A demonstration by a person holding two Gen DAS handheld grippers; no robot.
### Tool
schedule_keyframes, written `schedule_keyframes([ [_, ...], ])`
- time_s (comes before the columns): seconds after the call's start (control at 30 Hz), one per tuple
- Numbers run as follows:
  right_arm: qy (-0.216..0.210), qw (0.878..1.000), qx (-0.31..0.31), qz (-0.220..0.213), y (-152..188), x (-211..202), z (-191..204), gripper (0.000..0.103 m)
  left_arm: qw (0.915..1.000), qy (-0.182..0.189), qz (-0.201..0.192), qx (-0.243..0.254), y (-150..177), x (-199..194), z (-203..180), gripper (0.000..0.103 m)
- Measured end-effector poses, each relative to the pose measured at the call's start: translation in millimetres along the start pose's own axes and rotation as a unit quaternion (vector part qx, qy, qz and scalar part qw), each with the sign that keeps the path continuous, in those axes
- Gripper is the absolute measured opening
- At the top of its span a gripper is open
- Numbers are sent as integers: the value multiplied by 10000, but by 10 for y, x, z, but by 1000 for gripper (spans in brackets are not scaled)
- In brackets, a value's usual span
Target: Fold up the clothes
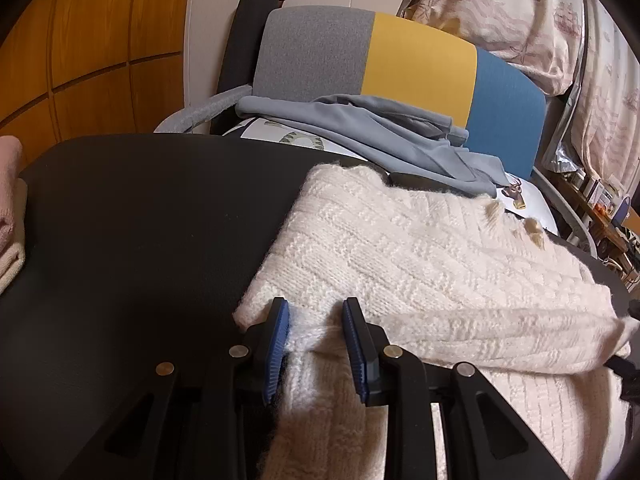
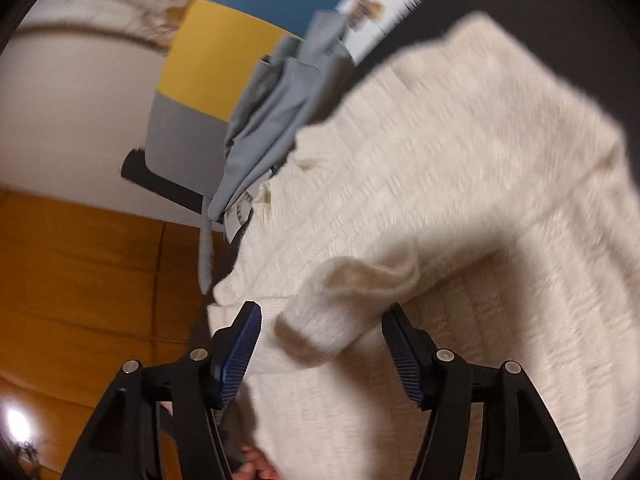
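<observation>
Cream knit sweater [image 1: 420, 248] lies on a dark surface [image 1: 140, 232], a tool at each near end.

Left gripper [image 1: 316, 340], low and level, has its jaws part spread around a bunched sweater edge. Right gripper [image 2: 320, 344], tilted over, has its jaws spread wide around a loose sleeve cuff [image 2: 340, 312]. The sweater runs left to right.

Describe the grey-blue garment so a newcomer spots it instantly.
Start at the chair back with grey, yellow and blue panels behind the black table. The grey-blue garment lies crumpled on the seat below it, its edge trailing toward the white knit sweater. Unlike the chunky, textured sweater, it is smooth, thin and unfolded.
</observation>
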State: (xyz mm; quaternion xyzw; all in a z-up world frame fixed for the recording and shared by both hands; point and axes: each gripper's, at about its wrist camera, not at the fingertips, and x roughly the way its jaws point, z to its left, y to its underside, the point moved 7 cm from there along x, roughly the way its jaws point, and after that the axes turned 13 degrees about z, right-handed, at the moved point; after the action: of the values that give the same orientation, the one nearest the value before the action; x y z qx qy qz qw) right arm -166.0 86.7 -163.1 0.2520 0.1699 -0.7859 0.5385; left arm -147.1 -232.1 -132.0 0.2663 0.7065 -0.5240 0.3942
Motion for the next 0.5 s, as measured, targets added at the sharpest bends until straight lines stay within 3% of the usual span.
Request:
schedule_keyframes([
  [0.13, -1196, 9880, 967, 151, 17, -52, -163, 66, 10000, 57, -3, -34, 2, -3, 7, 28],
  [0.27, -879, 9909, 994, 217, -31, -22, -278, 68, 10000, 48, -6, -21, 4, -5, -3, 29],
  [0.33, -472, 9973, 484, 285, -29, 39, -135, 49, 9998, 173, -13, -80, 3, -20, 22, 29],
  [0.37, -267, 9989, 228, 319, -29, 68, -64, 27, 9994, 311, -20, -161, 0, -37, 48, 29],
  [0.4, -62, 9994, -28, 352, -30, 97, 6, 12, 9985, 470, -21, -264, -1, -58, 84, 29],
  [0.5, 552, 9943, -795, 450, -41, 177, 216, 9, 9930, 897, -77, -758, 35, -171, 268, 29],
])
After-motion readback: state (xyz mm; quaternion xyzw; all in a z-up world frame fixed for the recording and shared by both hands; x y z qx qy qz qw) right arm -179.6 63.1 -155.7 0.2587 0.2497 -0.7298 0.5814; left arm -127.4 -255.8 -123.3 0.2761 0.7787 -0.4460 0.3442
